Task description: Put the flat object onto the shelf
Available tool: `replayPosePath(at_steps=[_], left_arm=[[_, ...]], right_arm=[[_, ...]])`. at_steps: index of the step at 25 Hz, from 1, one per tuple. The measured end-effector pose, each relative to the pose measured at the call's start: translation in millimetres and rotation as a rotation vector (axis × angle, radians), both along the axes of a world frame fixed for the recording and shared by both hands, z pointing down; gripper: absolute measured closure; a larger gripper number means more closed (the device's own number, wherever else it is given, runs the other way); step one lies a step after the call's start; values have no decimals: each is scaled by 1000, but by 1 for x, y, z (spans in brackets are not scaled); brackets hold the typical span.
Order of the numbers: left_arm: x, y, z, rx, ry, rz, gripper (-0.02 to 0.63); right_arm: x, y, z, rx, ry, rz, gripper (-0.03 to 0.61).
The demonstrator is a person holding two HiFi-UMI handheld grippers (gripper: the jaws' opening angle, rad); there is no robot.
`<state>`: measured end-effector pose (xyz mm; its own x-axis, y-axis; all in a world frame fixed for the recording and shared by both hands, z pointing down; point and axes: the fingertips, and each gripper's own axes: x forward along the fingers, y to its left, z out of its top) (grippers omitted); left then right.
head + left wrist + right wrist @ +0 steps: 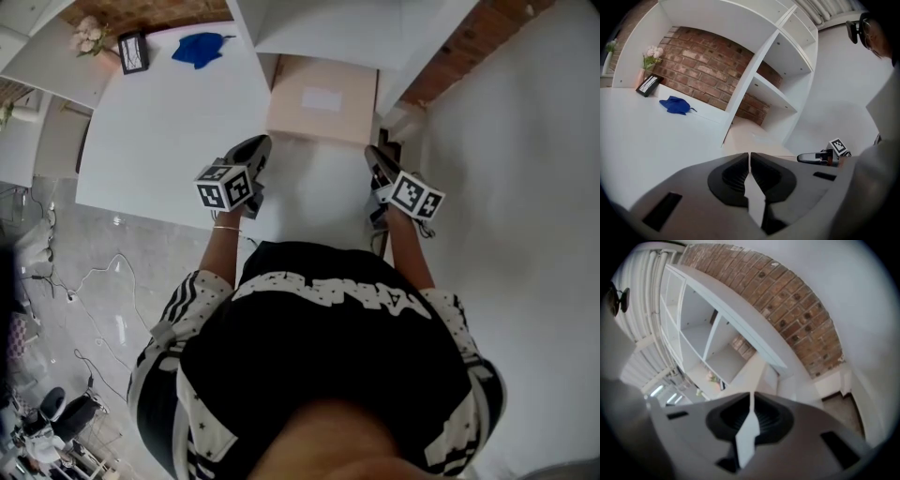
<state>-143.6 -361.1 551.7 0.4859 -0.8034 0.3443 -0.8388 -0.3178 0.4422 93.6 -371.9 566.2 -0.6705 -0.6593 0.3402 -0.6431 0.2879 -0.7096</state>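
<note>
The flat object (322, 98) is a pale beige board lying in a low compartment of the white shelf (178, 112). In the left gripper view the flat object (752, 138) lies just ahead, right of a white divider (743, 89). My left gripper (261, 142) sits off the board's near left corner, its jaws (749, 154) shut with nothing between them. Off the near right corner is my right gripper (372, 152), also shut and empty (751, 394). The right gripper (802, 158) also shows at the right of the left gripper view.
A blue cloth (198, 48), a small picture frame (133, 52) and a flower vase (89, 36) stand on the shelf top to the left, before a brick wall (698, 51). Upper white compartments (787, 56) rise above the board. Cables (94, 281) trail on the floor at left.
</note>
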Motion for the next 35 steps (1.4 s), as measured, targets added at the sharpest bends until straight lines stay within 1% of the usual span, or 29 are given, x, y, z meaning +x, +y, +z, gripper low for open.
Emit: replayPosePath(at_steps=[5, 12, 15, 21, 35], left_arm=[[5, 9, -22, 66, -22, 22, 575], [5, 15, -39, 98, -15, 22, 575], [8, 16, -45, 109, -8, 24, 575], [8, 20, -47, 115, -23, 28, 575], [9, 21, -52, 100, -51, 40, 575]], right_arm=[[2, 3, -21, 111, 70, -17, 541], [-8, 8, -45, 174, 77, -44, 546], [-10, 9, -48, 189, 81, -57, 549], [-13, 14, -48, 204, 77, -61, 549], [-13, 16, -55, 218, 82, -54, 549]])
